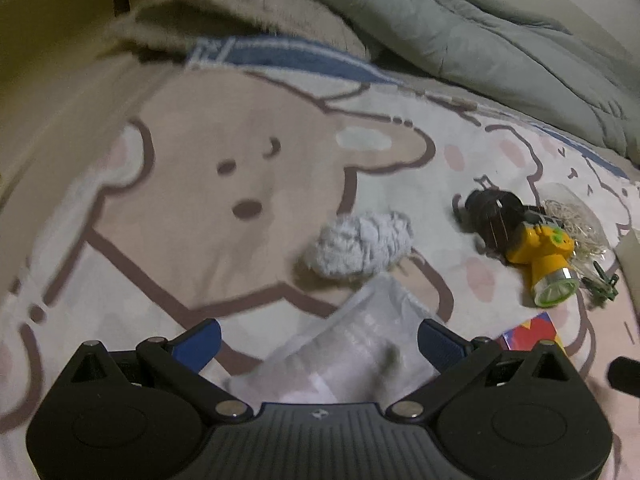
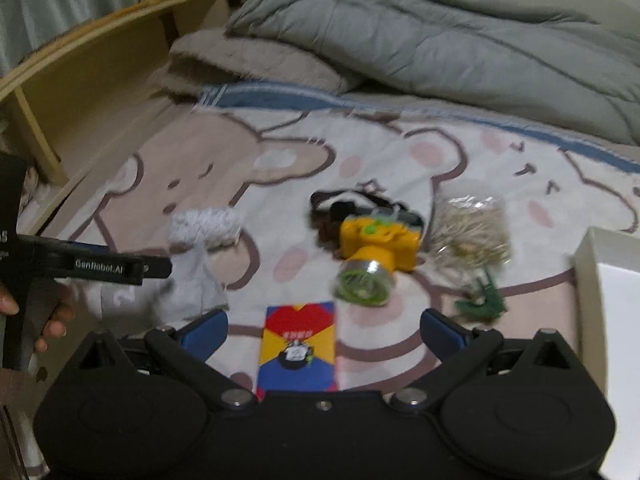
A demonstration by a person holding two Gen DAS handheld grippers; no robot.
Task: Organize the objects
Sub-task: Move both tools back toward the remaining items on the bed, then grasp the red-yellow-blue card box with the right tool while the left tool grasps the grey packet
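1. Left of the yellow headlamp (image 2: 378,244), a fluffy white sock (image 2: 208,222) lies on the bear-print blanket (image 2: 400,148), with a clear plastic bag (image 1: 352,344) near it. The left gripper (image 1: 319,338) is held low over that bag, its fingers spread wide and empty.
2. Just in front of the headlamp lies a red, yellow and blue card box (image 2: 298,344), framed between the parted fingers of the right gripper (image 2: 323,330), which grips nothing.
3. The box is judged the step in hand: the fingers should be lowered level and closed on its long sides (the soft bedding may give way).
4. Right of the headlamp are a bag of pale strands (image 2: 470,228) and a small green toy (image 2: 482,300); furthest right, a white box (image 2: 592,280) is seen, probably the destination.
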